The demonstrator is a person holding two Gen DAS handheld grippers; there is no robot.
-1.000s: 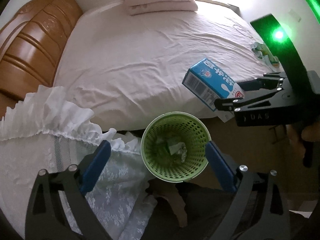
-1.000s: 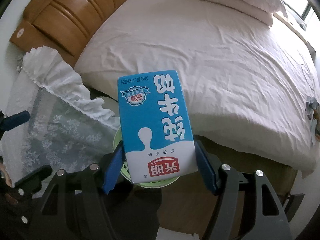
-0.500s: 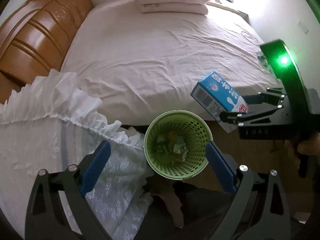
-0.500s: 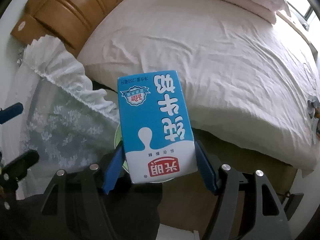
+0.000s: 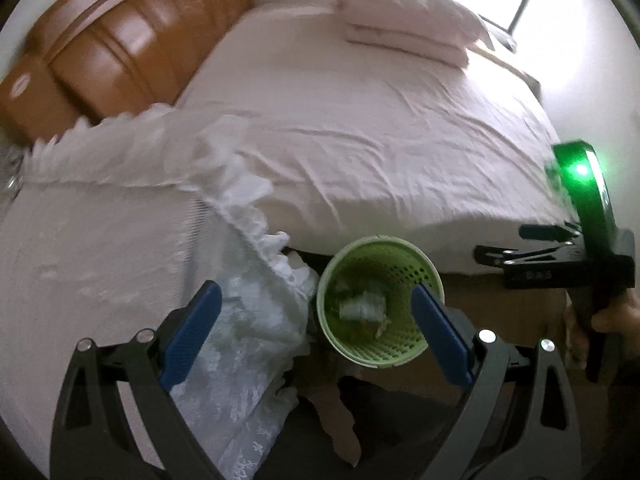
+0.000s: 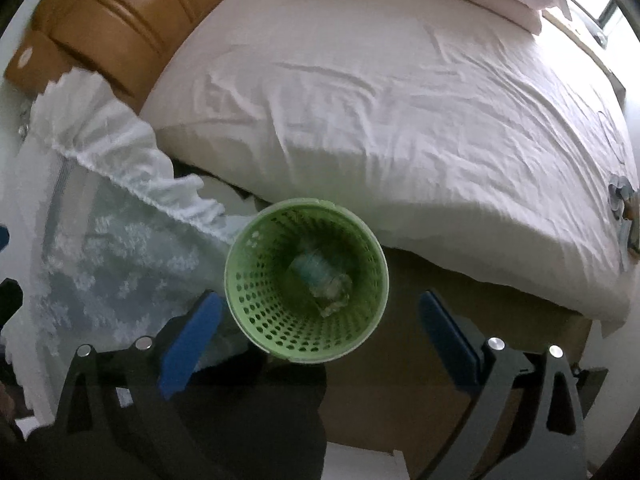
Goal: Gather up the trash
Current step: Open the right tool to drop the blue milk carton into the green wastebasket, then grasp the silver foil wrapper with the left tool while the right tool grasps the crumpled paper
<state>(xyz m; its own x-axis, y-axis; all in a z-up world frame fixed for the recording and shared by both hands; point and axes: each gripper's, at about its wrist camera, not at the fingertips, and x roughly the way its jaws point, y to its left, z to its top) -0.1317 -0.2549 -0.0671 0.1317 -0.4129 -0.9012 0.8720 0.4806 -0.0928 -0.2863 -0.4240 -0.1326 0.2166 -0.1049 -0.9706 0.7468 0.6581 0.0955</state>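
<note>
A green perforated waste basket (image 5: 424,356) stands on the floor beside the bed; it also shows in the right wrist view (image 6: 256,320). Blurred trash (image 6: 320,276) lies at its bottom, with a blue-and-white item on top. My right gripper (image 6: 316,336) is open and empty, directly above the basket; it shows from the side in the left wrist view (image 5: 500,246). My left gripper (image 5: 316,332) is open and empty, above the basket's near left side. The milk carton is no longer between the right fingers.
A bed with a pale pink sheet (image 5: 360,128) fills the far side, with a wooden headboard (image 5: 120,52) and folded bedding (image 5: 404,32). A nightstand under a white lace cloth (image 5: 120,248) stands left of the basket. Small items lie at the bed's right edge (image 6: 620,200).
My right gripper opened and the blue milk carton left it; a blue-and-white item now lies in the basket. Both views shifted and are motion-blurred.
</note>
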